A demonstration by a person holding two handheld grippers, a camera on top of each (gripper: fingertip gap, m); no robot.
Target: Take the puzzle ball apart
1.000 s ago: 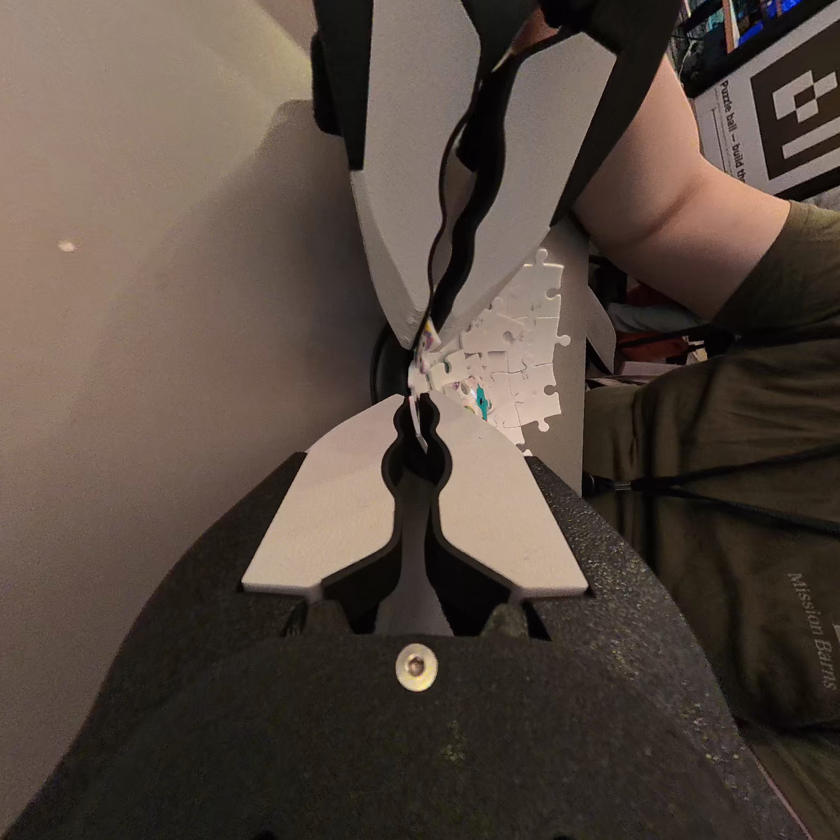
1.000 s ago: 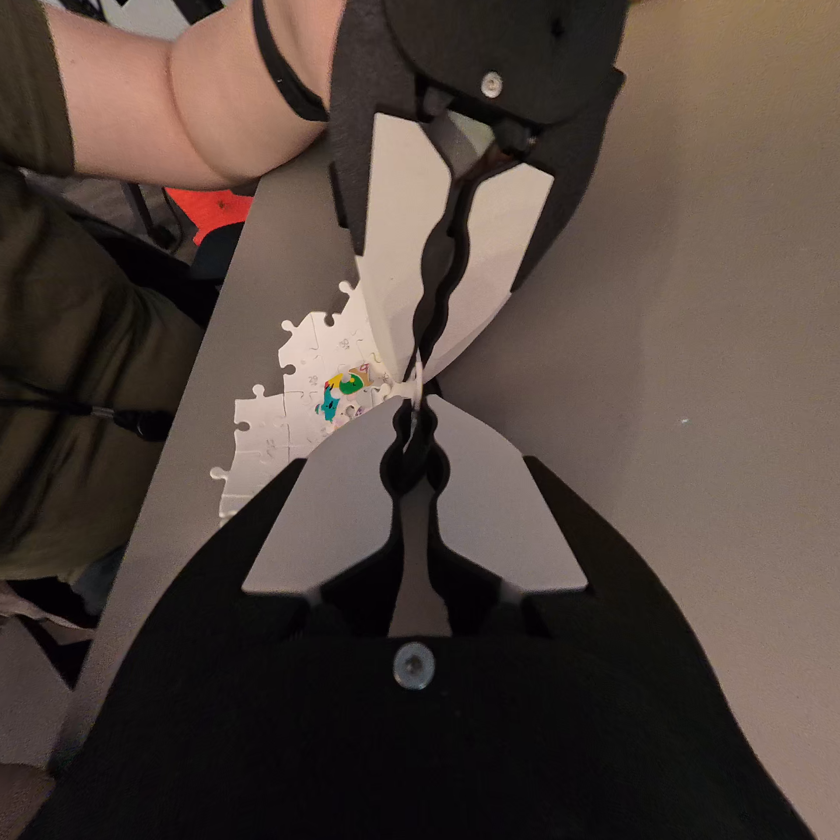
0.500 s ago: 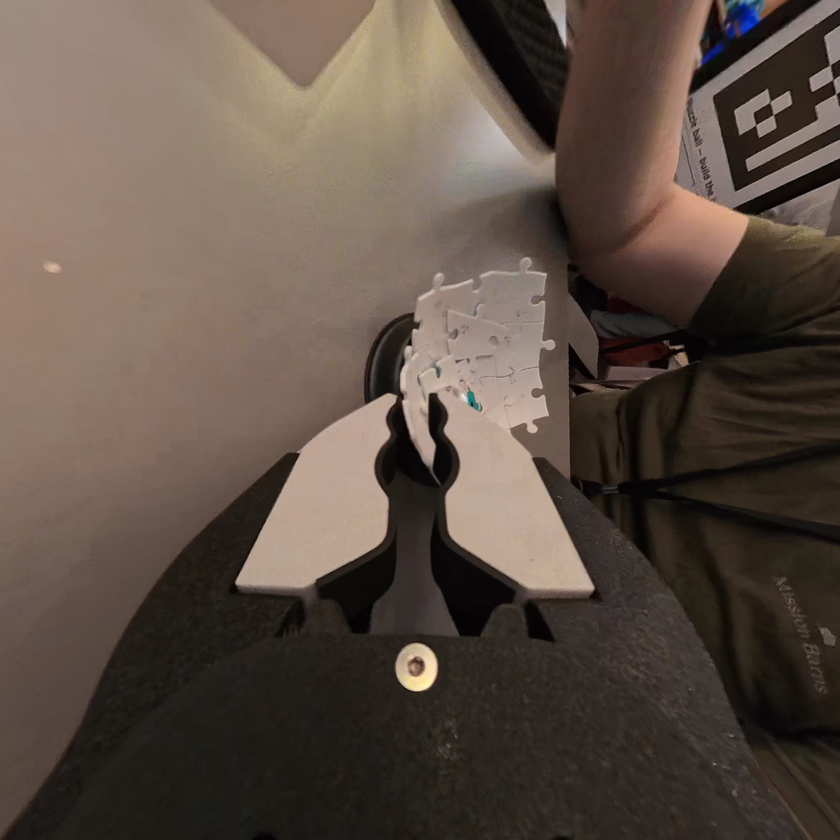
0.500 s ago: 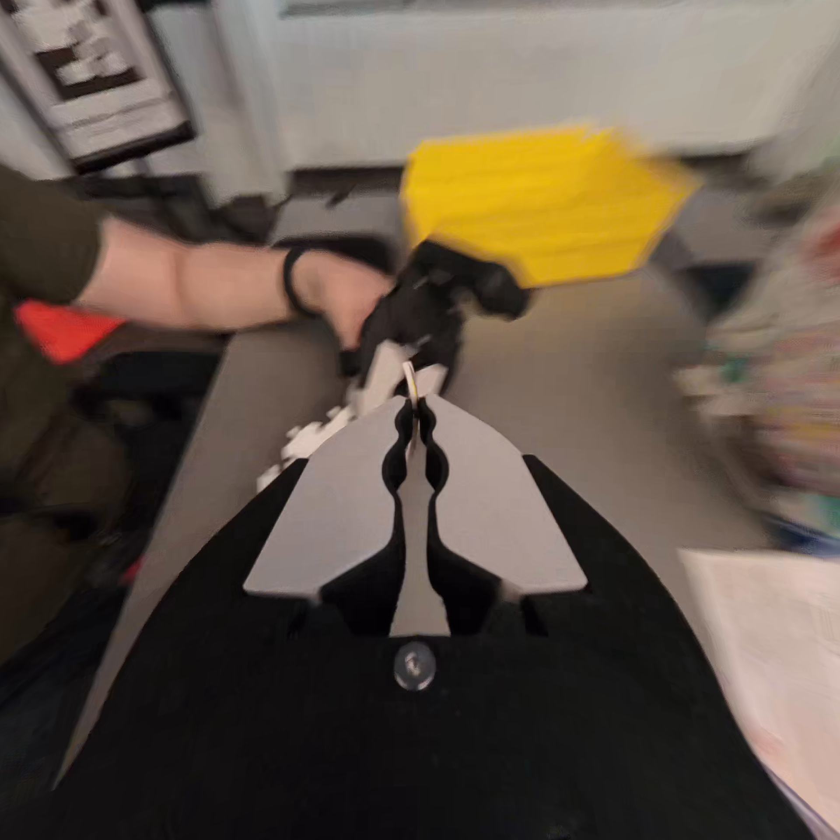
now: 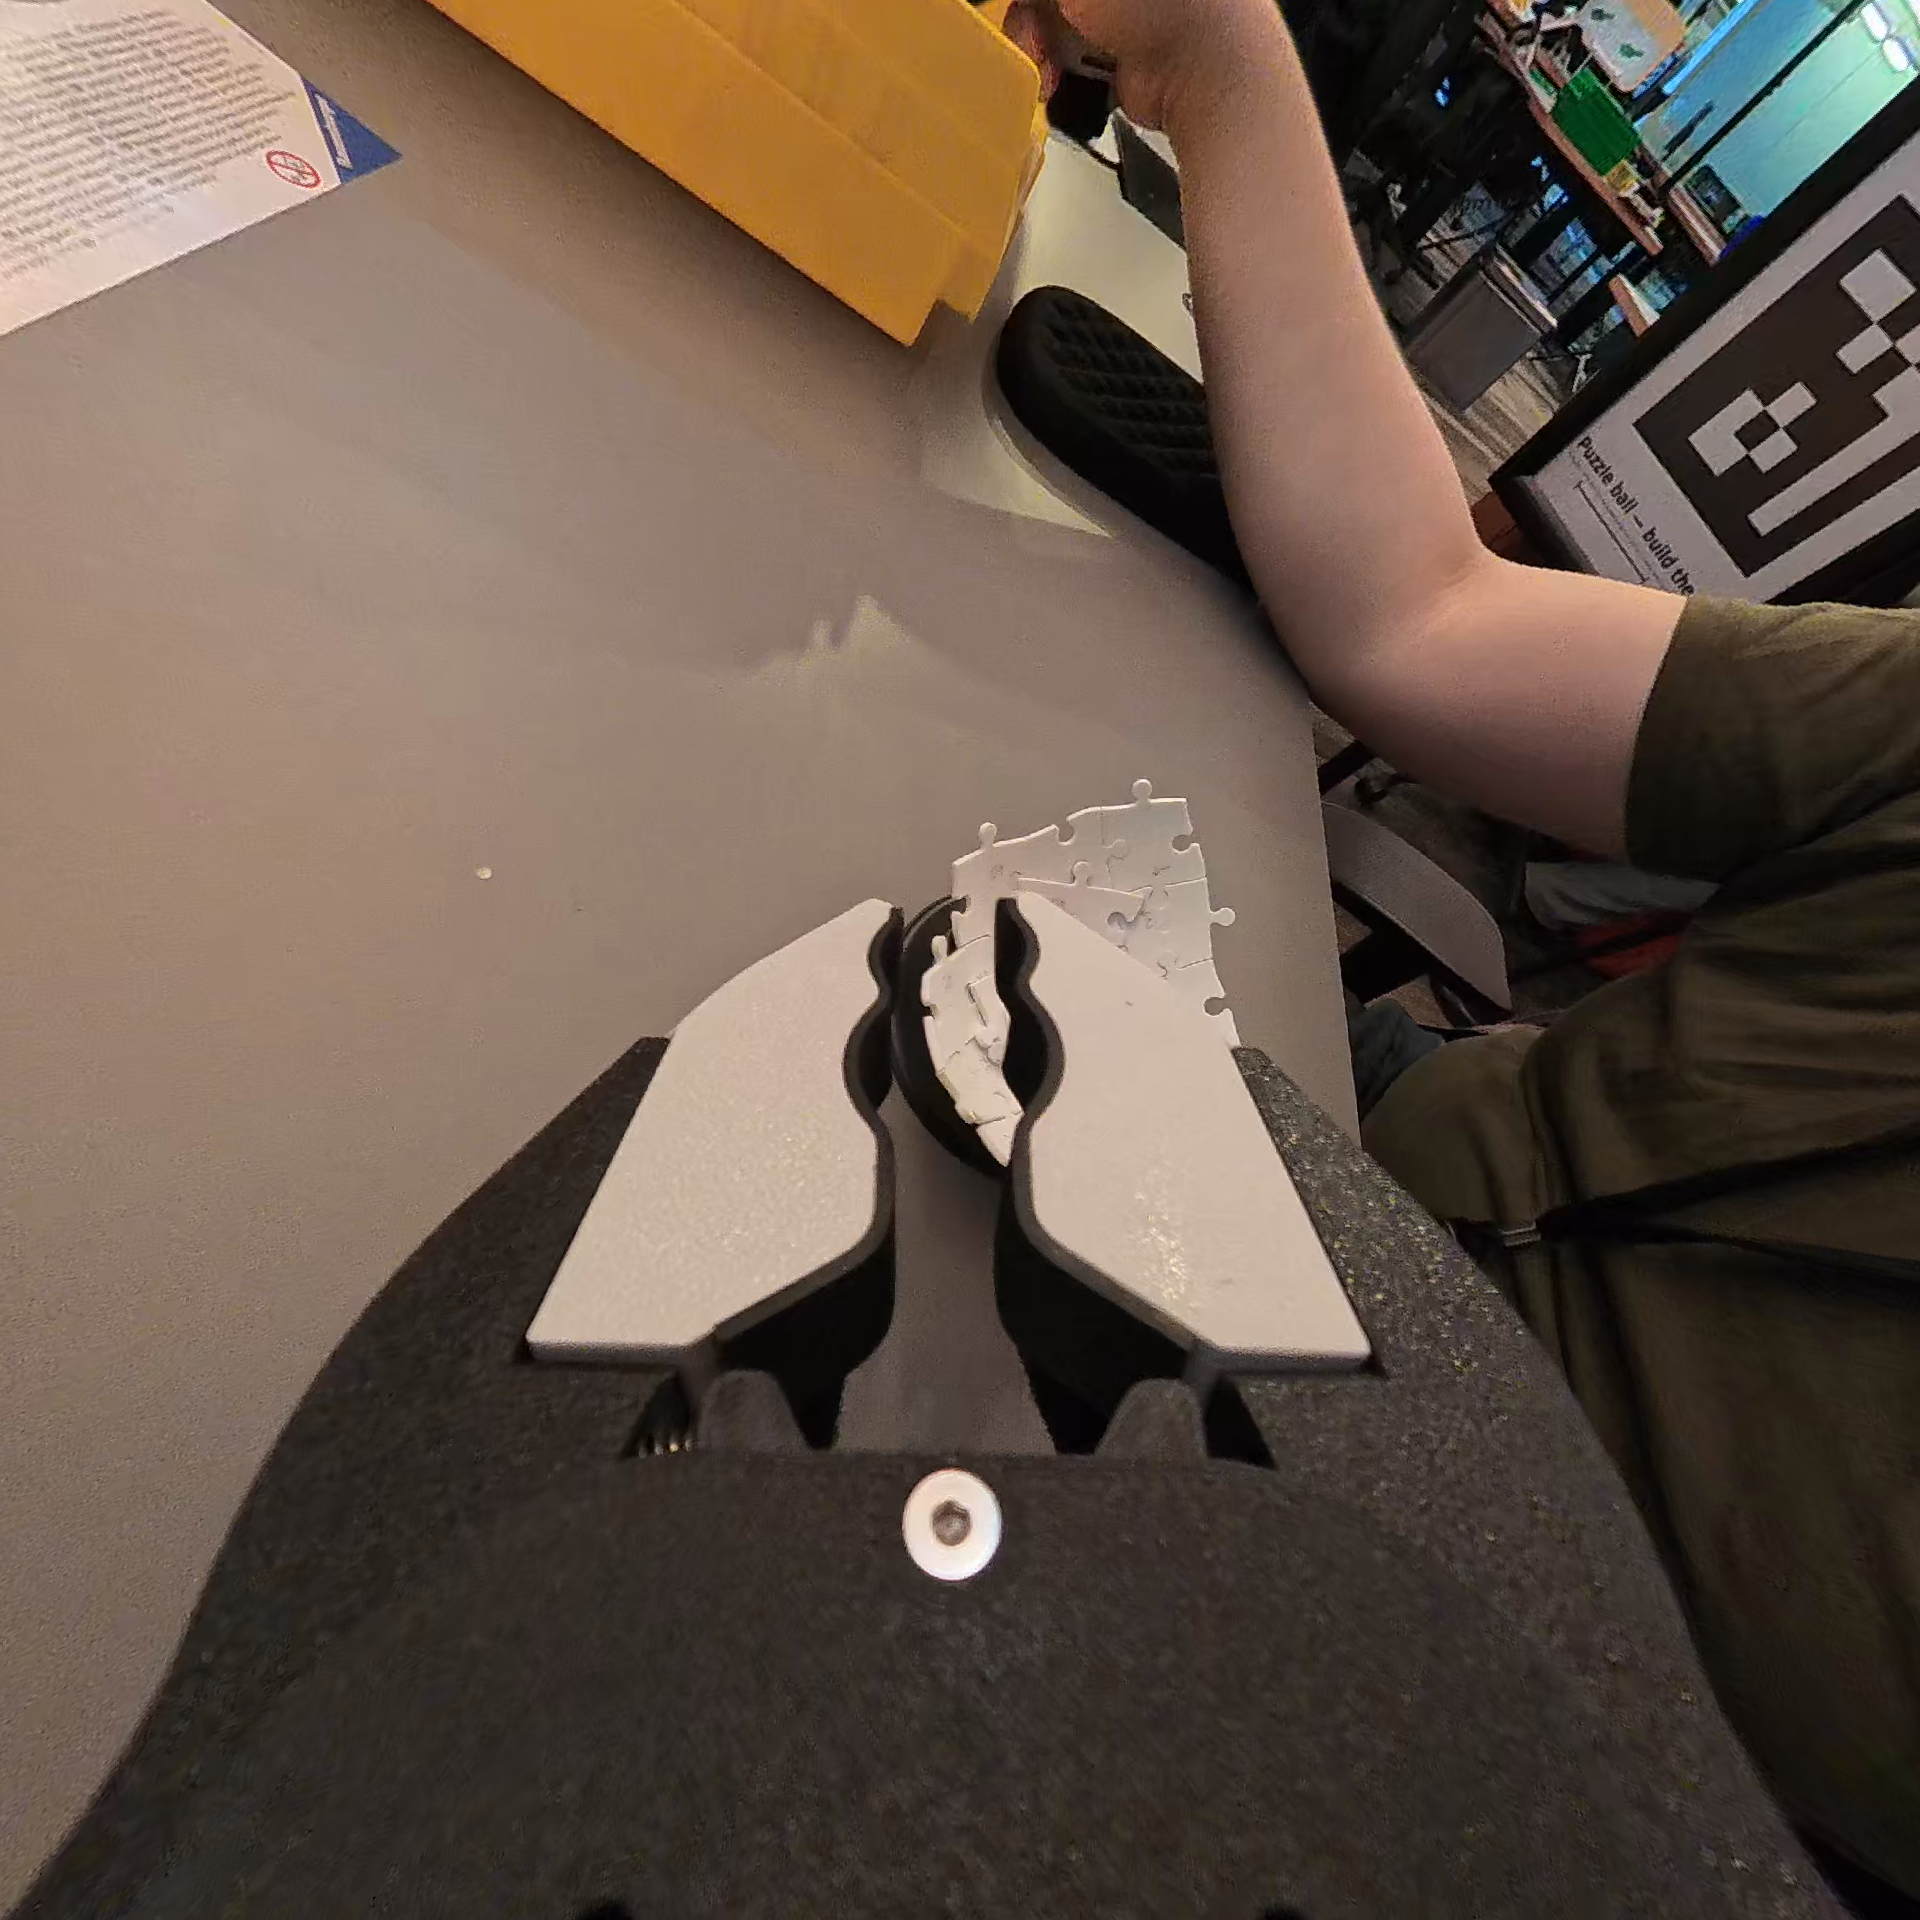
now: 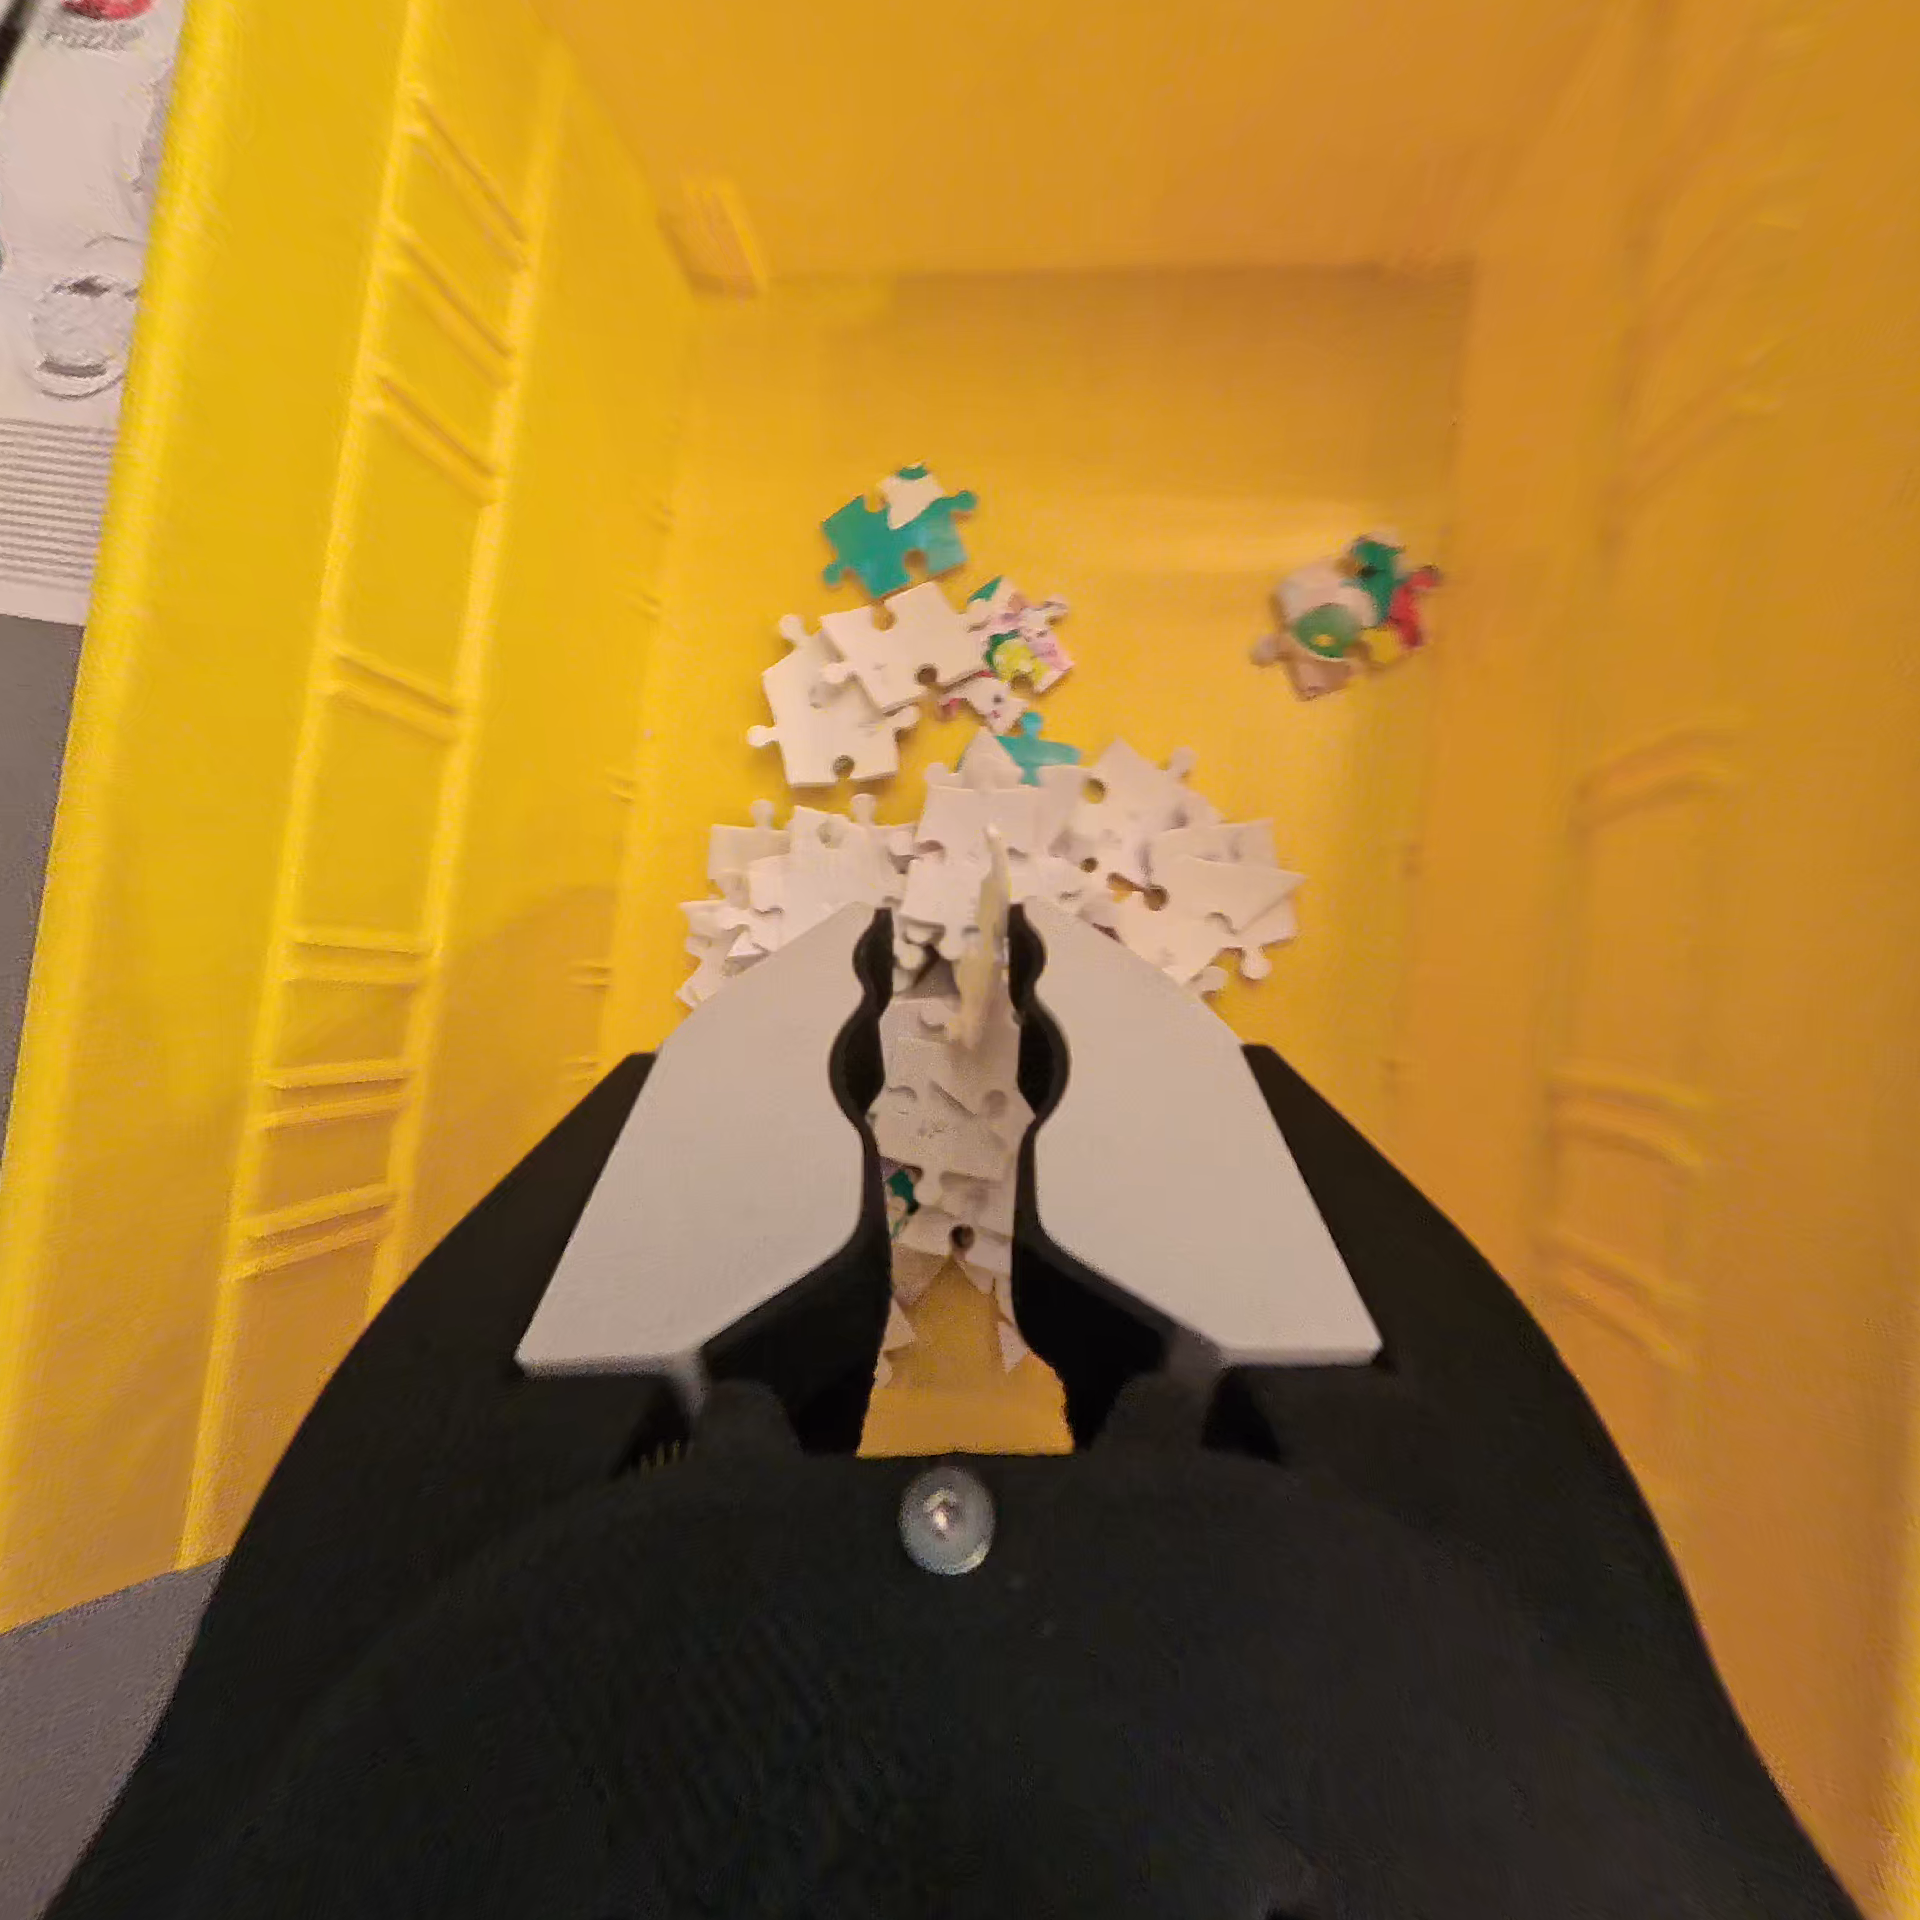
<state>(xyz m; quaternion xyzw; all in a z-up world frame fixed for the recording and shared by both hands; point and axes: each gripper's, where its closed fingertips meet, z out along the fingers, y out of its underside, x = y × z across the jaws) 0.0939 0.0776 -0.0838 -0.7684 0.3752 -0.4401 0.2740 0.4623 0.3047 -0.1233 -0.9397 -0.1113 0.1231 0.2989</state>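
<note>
In the left wrist view, a curved white chunk of the puzzle ball (image 5: 1132, 883) stands on edge over a black ring (image 5: 912, 1039) on the grey table (image 5: 416, 727). My left gripper (image 5: 948, 914) has its jaws parted around the chunk's near edge, which leans on the right finger. In the right wrist view, my right gripper (image 6: 951, 914) hangs inside the yellow bin (image 6: 416, 623) with its jaws parted. A single puzzle piece (image 6: 987, 935) sits edge-on beside the right fingertip. A pile of loose pieces (image 6: 1143, 862) lies on the bin floor below.
The yellow bin (image 5: 810, 156) stands at the table's far side, with the person's arm (image 5: 1351, 468) reaching over it. A printed sheet (image 5: 125, 135) lies at far left. A black textured pad (image 5: 1112, 416) and a marker sign (image 5: 1766, 416) are at right. Coloured pieces (image 6: 899, 540) lie deeper in the bin.
My right gripper pulled a piece off the chunk, swung away to the yellow bin and parted its jaws. My left gripper lowered the chunk to the table and parted its jaws.
</note>
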